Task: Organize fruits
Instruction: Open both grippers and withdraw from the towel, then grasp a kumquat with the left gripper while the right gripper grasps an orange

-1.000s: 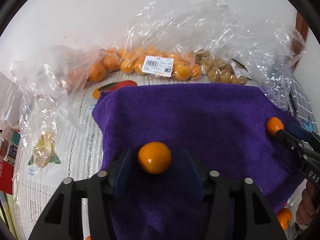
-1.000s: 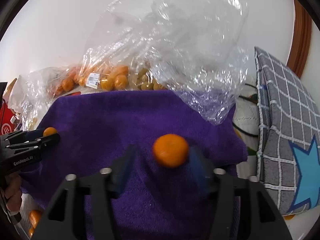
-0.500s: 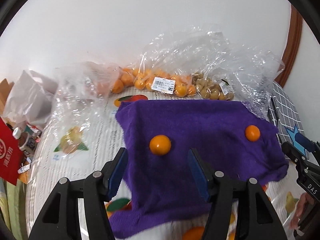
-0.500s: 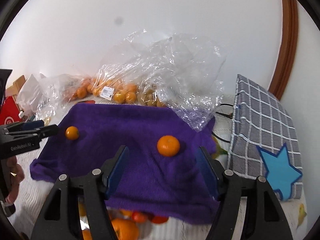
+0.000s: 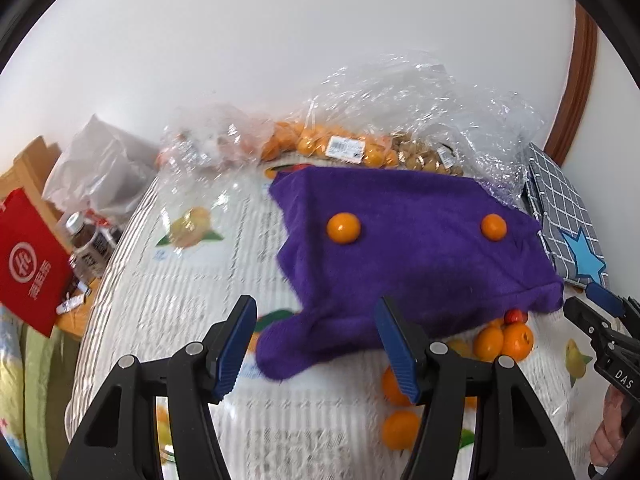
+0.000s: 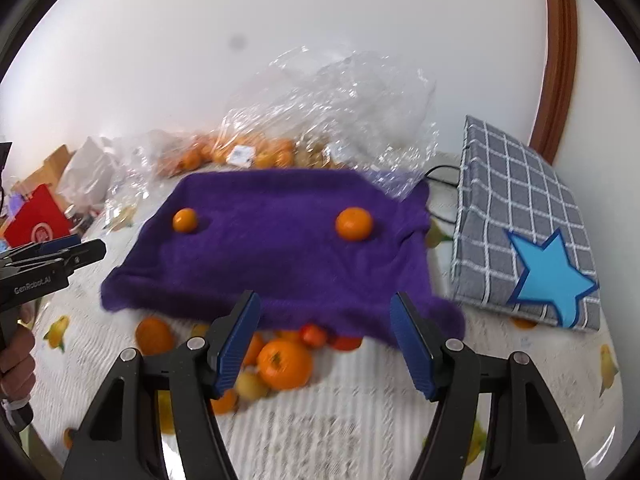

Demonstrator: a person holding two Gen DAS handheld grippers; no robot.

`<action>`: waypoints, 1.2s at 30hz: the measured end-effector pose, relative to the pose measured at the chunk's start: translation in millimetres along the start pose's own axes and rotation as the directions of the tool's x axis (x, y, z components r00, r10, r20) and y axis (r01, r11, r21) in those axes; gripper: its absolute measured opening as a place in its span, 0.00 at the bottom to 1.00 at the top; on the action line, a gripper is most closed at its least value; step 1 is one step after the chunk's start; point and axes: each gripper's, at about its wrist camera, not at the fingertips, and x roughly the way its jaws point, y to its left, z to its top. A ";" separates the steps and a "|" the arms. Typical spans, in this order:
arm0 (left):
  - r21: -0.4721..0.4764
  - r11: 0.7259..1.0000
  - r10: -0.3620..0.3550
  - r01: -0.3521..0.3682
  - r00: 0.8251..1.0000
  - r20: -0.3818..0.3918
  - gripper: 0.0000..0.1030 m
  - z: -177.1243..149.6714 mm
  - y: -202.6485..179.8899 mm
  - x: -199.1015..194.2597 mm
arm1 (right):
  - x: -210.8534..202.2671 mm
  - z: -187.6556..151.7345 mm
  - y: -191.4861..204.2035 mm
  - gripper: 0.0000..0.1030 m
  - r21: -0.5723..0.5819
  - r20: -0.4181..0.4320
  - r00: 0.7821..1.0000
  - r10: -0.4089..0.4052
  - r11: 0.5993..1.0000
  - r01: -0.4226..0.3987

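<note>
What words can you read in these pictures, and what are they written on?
"GenRobot.AI": on the side of the left gripper, seen from the right wrist.
"DAS": on the right gripper, cut off at the picture's edge.
Red bag: a white round logo with Chinese characters below it, too blurred to read.
Price sticker on the bag of oranges: too small to read.
Bottle labels: unreadable.

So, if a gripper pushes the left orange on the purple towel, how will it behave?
The left orange is round and glossy, so it would probably roll, not slide. The soft towel dents under it, which may slow it. Open fingers could likely close around it without crushing.
</note>
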 end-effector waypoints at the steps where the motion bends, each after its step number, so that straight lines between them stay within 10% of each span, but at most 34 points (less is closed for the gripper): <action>1: -0.002 1.000 0.003 -0.003 1.000 -0.006 0.58 -3.4 2.3 -1.6 | -1.8 -4.6 2.0 0.60 -0.005 -0.003 1.000 -0.003 1.000 0.003; 9: -0.042 0.999 0.013 -0.014 1.000 -0.021 0.58 -27.6 25.5 -8.7 | 0.0 -40.6 7.0 0.45 -0.013 -0.051 0.999 0.020 1.000 -0.021; 36: -0.110 0.993 -0.049 0.040 0.996 -0.075 0.58 -42.0 43.0 12.5 | 59.5 -41.2 17.7 0.41 0.066 -0.129 0.987 0.096 0.994 -0.088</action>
